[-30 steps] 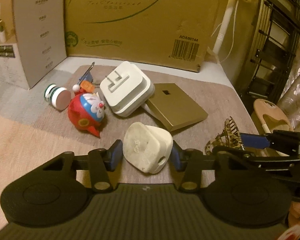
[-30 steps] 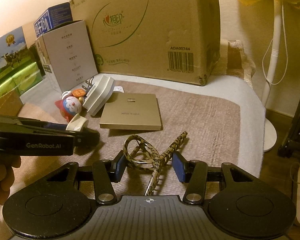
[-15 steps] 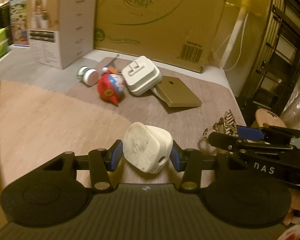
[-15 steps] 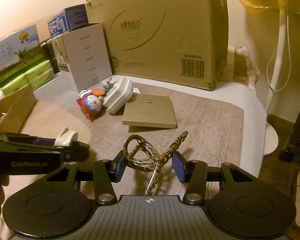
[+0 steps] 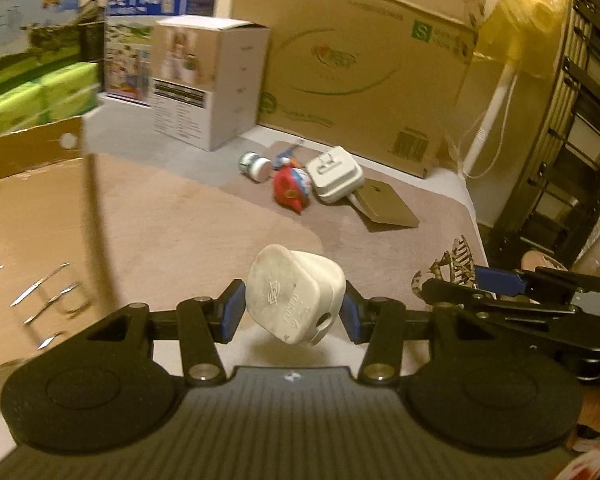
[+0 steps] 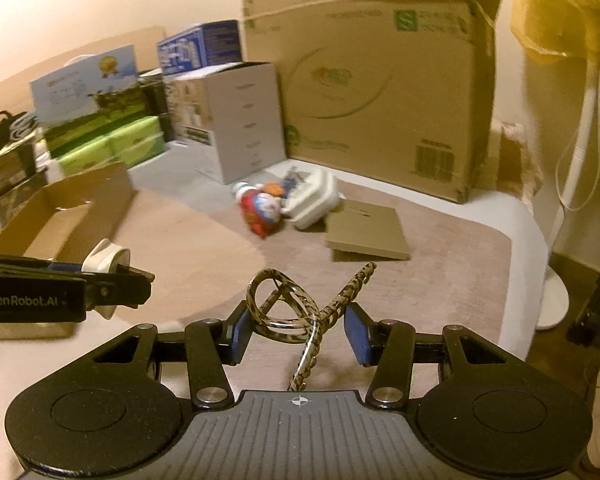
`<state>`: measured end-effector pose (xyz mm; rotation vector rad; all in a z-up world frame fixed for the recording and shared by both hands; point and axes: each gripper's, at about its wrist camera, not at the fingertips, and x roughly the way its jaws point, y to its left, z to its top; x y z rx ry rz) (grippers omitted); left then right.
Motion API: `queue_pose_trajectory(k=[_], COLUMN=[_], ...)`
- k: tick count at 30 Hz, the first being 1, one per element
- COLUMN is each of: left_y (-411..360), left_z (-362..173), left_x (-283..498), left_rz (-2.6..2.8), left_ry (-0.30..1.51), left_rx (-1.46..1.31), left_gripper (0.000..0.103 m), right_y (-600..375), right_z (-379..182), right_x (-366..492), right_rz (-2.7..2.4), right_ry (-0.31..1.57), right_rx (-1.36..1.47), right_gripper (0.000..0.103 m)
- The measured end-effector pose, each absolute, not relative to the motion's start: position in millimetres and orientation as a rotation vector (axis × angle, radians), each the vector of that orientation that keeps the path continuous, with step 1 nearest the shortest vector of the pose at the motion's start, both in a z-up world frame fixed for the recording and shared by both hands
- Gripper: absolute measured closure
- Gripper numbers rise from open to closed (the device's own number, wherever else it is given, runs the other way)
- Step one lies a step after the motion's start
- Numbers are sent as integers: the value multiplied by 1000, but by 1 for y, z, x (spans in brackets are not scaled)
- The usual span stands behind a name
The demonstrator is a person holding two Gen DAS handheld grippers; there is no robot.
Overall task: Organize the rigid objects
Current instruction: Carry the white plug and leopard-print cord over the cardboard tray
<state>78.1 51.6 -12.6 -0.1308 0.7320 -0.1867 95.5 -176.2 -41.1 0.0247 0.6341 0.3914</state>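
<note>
My left gripper (image 5: 292, 312) is shut on a white plug adapter (image 5: 296, 294) and holds it above the mat. My right gripper (image 6: 298, 330) is shut on a leopard-print hair clip (image 6: 296, 308), also in the air; it shows at the right of the left wrist view (image 5: 452, 268). The left gripper with the plug shows at the left of the right wrist view (image 6: 104, 264). An open cardboard box (image 5: 28, 216) lies to the left (image 6: 60, 216), with thin metal items inside. On the mat remain a red Doraemon toy (image 5: 290, 190), a white charger (image 5: 334, 172), a gold flat box (image 5: 386, 204) and a small jar (image 5: 256, 164).
A big cardboard carton (image 5: 360, 60) and a white box (image 5: 212, 80) stand at the back. Green and blue packages (image 6: 112, 120) are stacked at the left. A fan stand (image 6: 556, 300) is off the right edge, a black rack (image 5: 572, 140) beyond it.
Both grippers have pulled back and swung left with their objects; the pile of items is now farther away and the open cardboard box has come into view on the left.
</note>
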Motion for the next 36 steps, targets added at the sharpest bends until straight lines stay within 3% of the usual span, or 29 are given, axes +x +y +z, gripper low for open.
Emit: queue_pose_trajectory(k=[19,36], left_y=[152,218], left_z=[20,22], left_x=[-1,-13], left_rz=[46,166], left_ry=[672,673], left_rx=[-167,-188], left_gripper=[57,57], right_y=[-89,-8], right_z=[-16,-3], right_x=[57,63], right_rz=[616,781], right_ry=[596,589], right_rx=[-50,-115], right_gripper=[53,53])
